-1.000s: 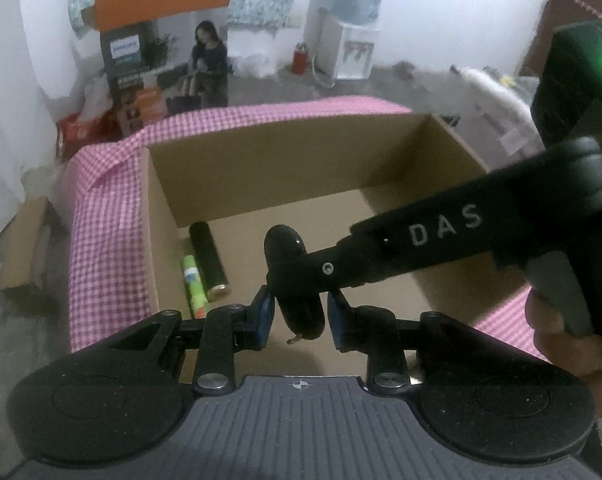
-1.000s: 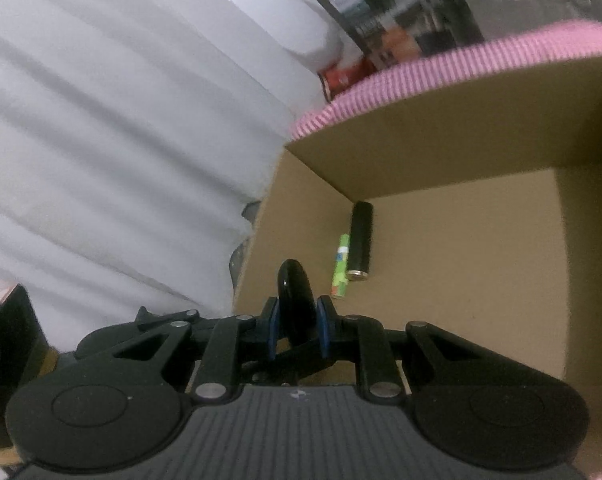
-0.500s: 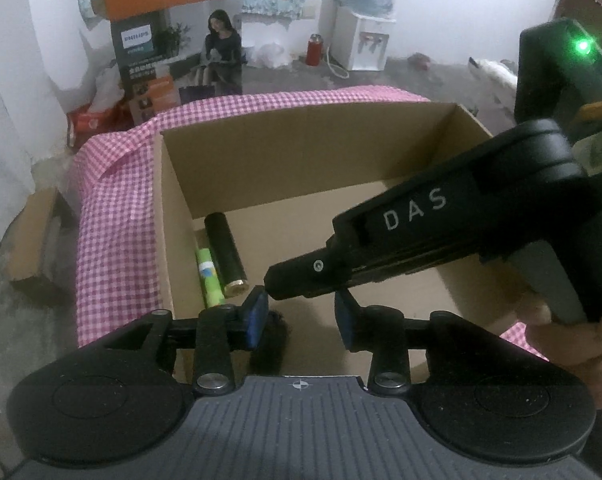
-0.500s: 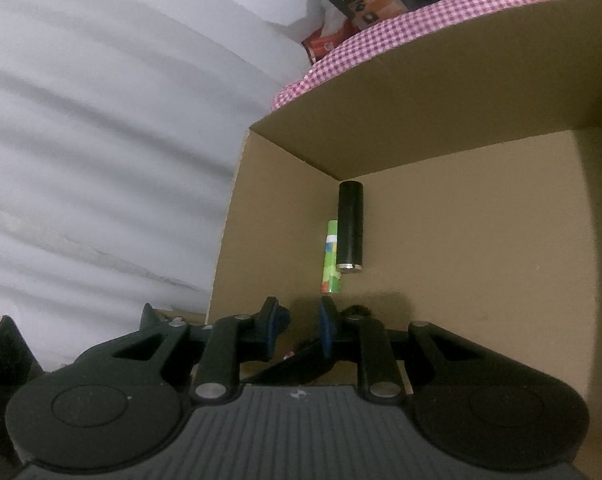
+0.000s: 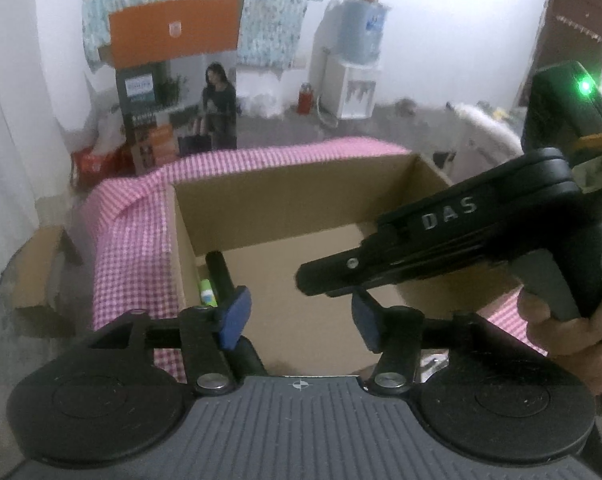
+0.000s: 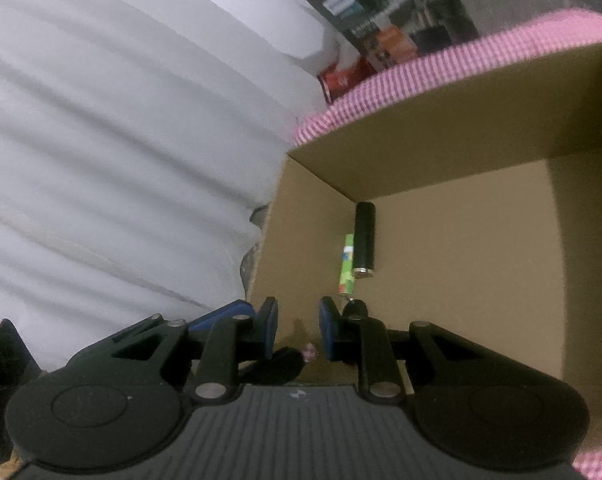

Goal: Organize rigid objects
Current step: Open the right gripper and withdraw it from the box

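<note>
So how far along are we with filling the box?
Done: a black cylinder and a green tube lie side by side in the brown cardboard box. In hand: nothing; the left gripper has just been opening, empty, and the right gripper is open. Left: no loose items in view.

A: What've we got in the bkgd?

B: Pink checked cloth (image 5: pixel 129 240) covers the surface & drapes off the L edge. Behind it we see a tall printed carton (image 5: pixel 177 108) w/ an orange panel (image 5: pixel 173 32) above it, & a red box (image 5: pixel 97 164) just beside its base.

A: Far wall?

B: Patterned fabric (image 5: pixel 277 20) hung up high. White water dispenser (image 5: pixel 355 80), R of centre, w/ a blue bottle (image 5: pixel 359 28) on top. Small red flask (image 5: pixel 304 98) on the floor just L of it. Brown door (image 5: pixel 573 28) far R.

A: And our L side?

B: White curtain (image 6: pixel 121 120) fills most of the right-wrist view. Small open cardboard carton (image 5: pixel 37 276) on the grey floor, near the cloth's edge; can't tell what's inside.
</note>
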### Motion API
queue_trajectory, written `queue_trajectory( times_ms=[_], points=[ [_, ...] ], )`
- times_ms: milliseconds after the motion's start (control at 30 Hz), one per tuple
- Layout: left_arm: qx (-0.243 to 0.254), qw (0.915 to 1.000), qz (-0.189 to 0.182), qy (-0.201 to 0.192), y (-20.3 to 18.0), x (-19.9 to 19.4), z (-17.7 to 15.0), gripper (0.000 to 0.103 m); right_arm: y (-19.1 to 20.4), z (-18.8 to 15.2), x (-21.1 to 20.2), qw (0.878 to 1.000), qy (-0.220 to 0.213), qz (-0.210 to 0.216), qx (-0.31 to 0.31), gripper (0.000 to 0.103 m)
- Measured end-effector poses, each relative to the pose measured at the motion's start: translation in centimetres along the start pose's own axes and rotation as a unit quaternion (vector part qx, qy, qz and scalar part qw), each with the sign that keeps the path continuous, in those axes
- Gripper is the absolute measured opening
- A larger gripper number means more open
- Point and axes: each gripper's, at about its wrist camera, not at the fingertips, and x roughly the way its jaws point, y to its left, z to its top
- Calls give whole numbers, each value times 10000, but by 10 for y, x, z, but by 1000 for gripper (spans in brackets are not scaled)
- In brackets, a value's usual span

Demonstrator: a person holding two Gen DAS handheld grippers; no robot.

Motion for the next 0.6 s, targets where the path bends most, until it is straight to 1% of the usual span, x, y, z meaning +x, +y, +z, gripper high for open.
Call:
queue_trajectory(
  times_ms=[33, 67, 100, 133, 167, 233, 300, 333, 467, 600],
  points=[
    [12, 10000, 0, -72, -1, -6, -1, 62, 3, -3, -7, 10000, -58, 7, -31, 30],
    [16, 9999, 8, -151, -2, -14, -4, 65, 7, -7, -15, 9999, -136, 13, -80, 38],
    [22, 9998, 12, -204, -3, -19, -6, 67, 10, -11, -22, 9997, -220, 5, -137, 44],
    [24, 9997, 9, -260, -4, -24, -8, 70, 14, -15, -29, 9993, -305, -9, -195, 53],
    [23, 9995, 14, -314, -6, -31, -11, 70, 18, -20, -37, 9988, -406, -28, -278, 55],
    [45, 9991, 22, -411, -8, -41, -18, 73, 26, -32, -52, 9973, -594, -80, -429, 56],
    [53, 9987, 23, -511, -9, -52, -26, 79, 33, -43, -66, 9955, -767, -119, -540, 60],
    [50, 9984, 18, -555, -9, -56, -30, 82, 36, -50, -72, 9943, -867, -156, -598, 64],
    [86, 9975, 90, -697, -8, -67, -48, 91, 47, -78, -93, 9877, -1259, -354, -860, 73],
    [192, 9971, 237, -691, -11, -65, -67, 91, 55, -106, -101, 9795, -1582, -561, -1117, 73]
  ],
)
